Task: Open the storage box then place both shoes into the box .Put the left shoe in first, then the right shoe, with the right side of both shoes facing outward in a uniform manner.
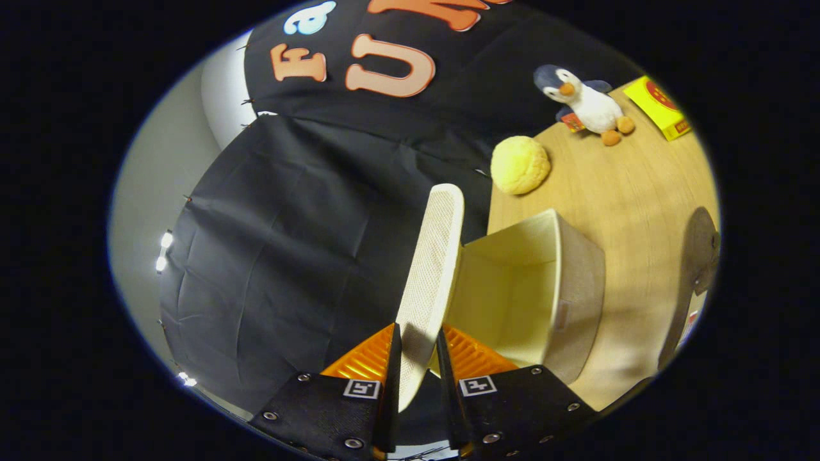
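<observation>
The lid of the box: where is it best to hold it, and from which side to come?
Hold the lid at its free edge, coming edge-on from the side away from the hinge, as the gripper does now: its jaws are closed on that thin edge. The lid is a flat panel standing raised over the open box, so the jaws fit across its thickness.

One storage box (532, 288), one lid (430, 275), one penguin (586, 102), one bun (520, 164), one yellow carton (660, 105).

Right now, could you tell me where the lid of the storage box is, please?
The lid is swung up from the open storage box on the wooden table, and the gripper is shut on its near edge.
</observation>
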Tool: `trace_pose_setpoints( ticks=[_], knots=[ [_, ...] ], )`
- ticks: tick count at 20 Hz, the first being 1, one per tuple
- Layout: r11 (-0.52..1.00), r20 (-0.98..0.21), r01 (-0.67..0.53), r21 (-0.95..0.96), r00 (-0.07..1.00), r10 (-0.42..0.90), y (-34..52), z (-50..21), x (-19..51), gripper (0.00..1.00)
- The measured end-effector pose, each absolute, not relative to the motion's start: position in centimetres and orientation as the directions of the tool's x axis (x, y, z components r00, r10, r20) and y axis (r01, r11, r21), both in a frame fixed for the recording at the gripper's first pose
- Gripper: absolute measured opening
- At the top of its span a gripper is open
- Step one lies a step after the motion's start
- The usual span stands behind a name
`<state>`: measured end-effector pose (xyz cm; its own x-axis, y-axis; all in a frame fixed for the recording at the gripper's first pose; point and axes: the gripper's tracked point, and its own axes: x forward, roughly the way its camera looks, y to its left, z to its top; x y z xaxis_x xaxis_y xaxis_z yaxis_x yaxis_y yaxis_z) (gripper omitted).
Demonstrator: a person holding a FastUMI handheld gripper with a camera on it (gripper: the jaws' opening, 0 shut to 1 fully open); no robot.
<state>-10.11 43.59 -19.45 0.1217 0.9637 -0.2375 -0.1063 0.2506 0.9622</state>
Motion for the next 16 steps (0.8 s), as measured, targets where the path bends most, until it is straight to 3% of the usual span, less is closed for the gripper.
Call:
trace_pose_setpoints(
  ticks=[6,16],
  knots=[
    [0.233,-0.222,-0.213,0.949,0.078,0.972,48.4,-14.8,-9.8,0.19],
    [0.236,-0.259,-0.313,0.920,-0.033,0.965,60.6,-11.0,-13.0,0.18]
  ],
)
